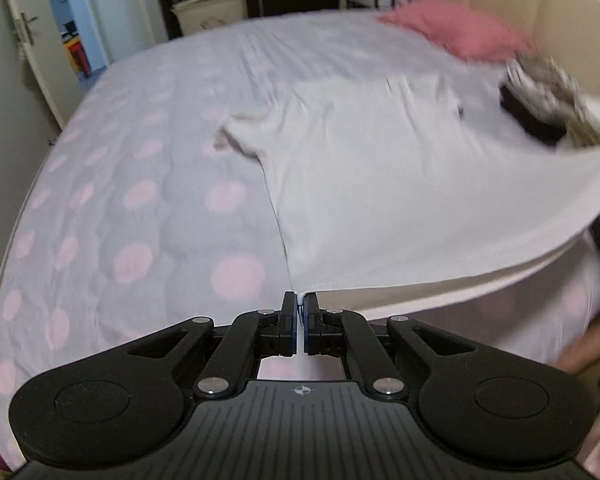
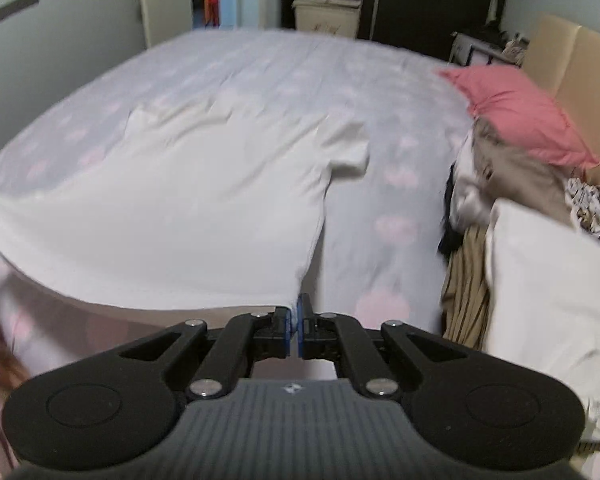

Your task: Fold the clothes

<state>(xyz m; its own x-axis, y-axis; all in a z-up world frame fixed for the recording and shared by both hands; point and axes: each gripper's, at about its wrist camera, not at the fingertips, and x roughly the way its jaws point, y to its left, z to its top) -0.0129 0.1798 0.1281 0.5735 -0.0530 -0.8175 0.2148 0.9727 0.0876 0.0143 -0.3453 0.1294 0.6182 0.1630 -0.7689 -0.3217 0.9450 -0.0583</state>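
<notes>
A white T-shirt (image 1: 400, 184) is held up by its near hem over a bed (image 1: 140, 200) covered in a grey sheet with pink dots. The left gripper (image 1: 301, 312) is pressed together on the shirt's near left corner, and the right gripper (image 2: 296, 314) is pinched on the near right corner. The near edge is lifted off the bed, while the far part with the sleeves is laid on the sheet. In the left wrist view, the left sleeve (image 1: 240, 136) is seen spread toward the left, and a blurred bit of the other gripper is glimpsed at the right edge. In the right wrist view, the right sleeve (image 2: 348, 152) is seen instead, lying flat on the sheet. A pile of clothes (image 2: 500, 184) is shown clearly only in the right wrist view, near the right side of the bed, with a white cloth (image 2: 548, 288) in front of it. A pink pillow (image 2: 520, 116) is seen in both views at the far right, against a tan headboard (image 2: 572, 60). An open door (image 1: 24, 40) is seen far left.
</notes>
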